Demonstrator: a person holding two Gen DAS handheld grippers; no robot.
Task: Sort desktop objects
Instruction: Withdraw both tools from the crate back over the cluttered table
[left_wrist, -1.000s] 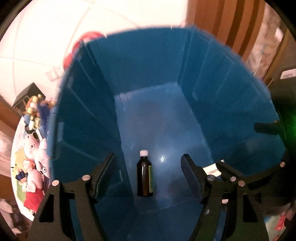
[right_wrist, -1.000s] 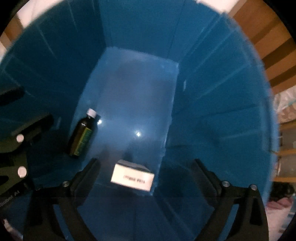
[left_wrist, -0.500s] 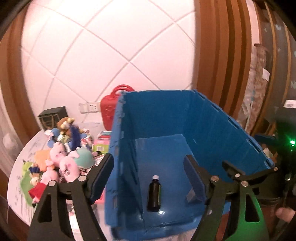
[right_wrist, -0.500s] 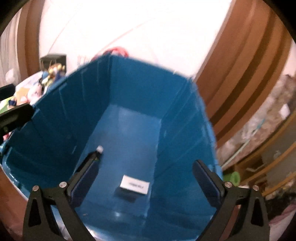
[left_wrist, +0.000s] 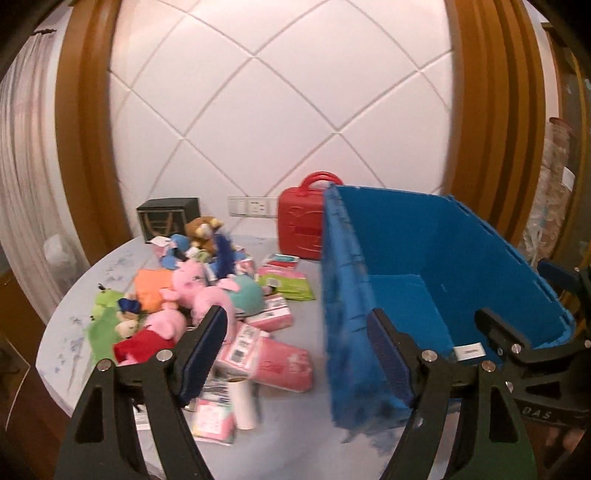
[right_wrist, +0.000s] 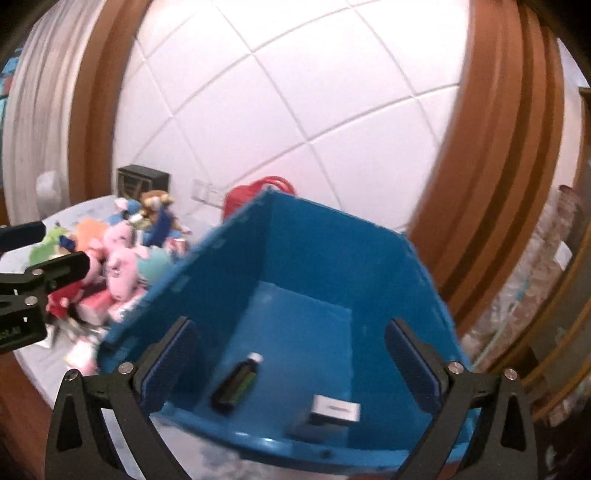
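Observation:
A blue plastic crate (left_wrist: 424, 254) (right_wrist: 325, 243) stands on the right of a round table. In the right wrist view a dark brown bottle (right_wrist: 236, 382) with a white cap and a small white-labelled box (right_wrist: 334, 408) lie on its floor. My left gripper (left_wrist: 295, 354) is open and empty, held above the table at the crate's left wall. My right gripper (right_wrist: 291, 365) is open and empty above the crate's near rim. A heap of plush toys (left_wrist: 184, 295) (right_wrist: 118, 258) and pink packets (left_wrist: 273, 354) lies left of the crate.
A red carry case (left_wrist: 301, 221) stands behind the crate against the tiled wall. A dark box (left_wrist: 168, 218) sits at the table's back. A white cardboard tube (left_wrist: 242, 402) and small packets lie near the table's front edge (left_wrist: 55, 384). Wooden pillars flank the wall.
Both grippers have pulled up and back out of the crate. The left one has swung left toward the toy heap. The bottle and box stay on the crate floor.

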